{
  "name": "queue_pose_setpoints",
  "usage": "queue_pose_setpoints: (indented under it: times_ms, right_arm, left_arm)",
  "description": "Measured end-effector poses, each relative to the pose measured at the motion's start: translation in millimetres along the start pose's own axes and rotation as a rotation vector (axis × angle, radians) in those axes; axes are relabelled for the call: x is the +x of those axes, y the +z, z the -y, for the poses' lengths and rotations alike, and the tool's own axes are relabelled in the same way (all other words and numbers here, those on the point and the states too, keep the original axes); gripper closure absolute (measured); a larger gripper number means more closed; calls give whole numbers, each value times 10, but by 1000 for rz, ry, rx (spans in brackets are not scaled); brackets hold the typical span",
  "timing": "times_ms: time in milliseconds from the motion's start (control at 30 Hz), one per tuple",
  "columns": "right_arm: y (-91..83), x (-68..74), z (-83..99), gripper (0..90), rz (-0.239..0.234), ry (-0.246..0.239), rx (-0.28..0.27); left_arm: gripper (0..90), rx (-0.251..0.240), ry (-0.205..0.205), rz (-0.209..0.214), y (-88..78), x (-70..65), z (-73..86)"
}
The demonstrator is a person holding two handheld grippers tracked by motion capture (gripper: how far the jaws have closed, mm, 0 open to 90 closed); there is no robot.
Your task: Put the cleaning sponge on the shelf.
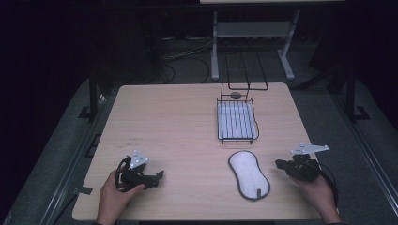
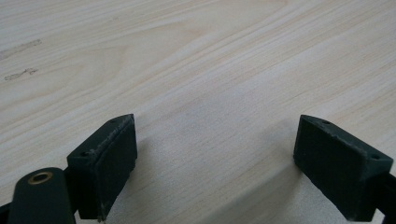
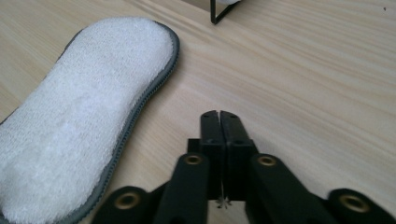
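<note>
Sponge (image 1: 248, 174) lies flat near the surface's (image 1: 178, 122) front edge, right of centre, just beside my right tool (image 3: 219, 116), which is clenched empty. My left tool (image 2: 215, 154) rests released near the front-left corner.

A light wood-grain table (image 1: 178, 126) with rounded corners stands on a grey floor (image 1: 70, 140). Room beyond is dark; light falls mainly on the tabletop. Behind the far edge, the pale metal legs of a second table (image 1: 215, 47) rise from the floor, joined by a crossbar. Dark cables (image 1: 187, 58) lie looped on the floor near those legs. Black frame posts (image 1: 92, 96) stand at either side.
</note>
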State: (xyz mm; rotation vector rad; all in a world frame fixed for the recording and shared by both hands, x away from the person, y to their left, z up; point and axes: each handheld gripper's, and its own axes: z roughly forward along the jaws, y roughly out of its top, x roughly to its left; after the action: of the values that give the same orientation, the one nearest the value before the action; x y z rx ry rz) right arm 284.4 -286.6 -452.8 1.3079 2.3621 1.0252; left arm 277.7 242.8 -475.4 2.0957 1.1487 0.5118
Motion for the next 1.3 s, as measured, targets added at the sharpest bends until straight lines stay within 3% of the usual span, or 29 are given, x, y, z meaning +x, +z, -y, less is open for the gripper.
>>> queue_pose_setpoints:
  times_ms: [400,1067,1300]
  right_arm:
    - [72,-45,-221,898,-55,4,-9]
    - [274,-48,-568,897,-85,22,-34]
    - [390,-29,-609,898,-99,28,-21]
  left_arm:
    - [127,1,1,0,0,0,0]
    - [127,1,-3,0,-1,-2,-1]
    - [127,1,-4,1,-1,-3,-1]
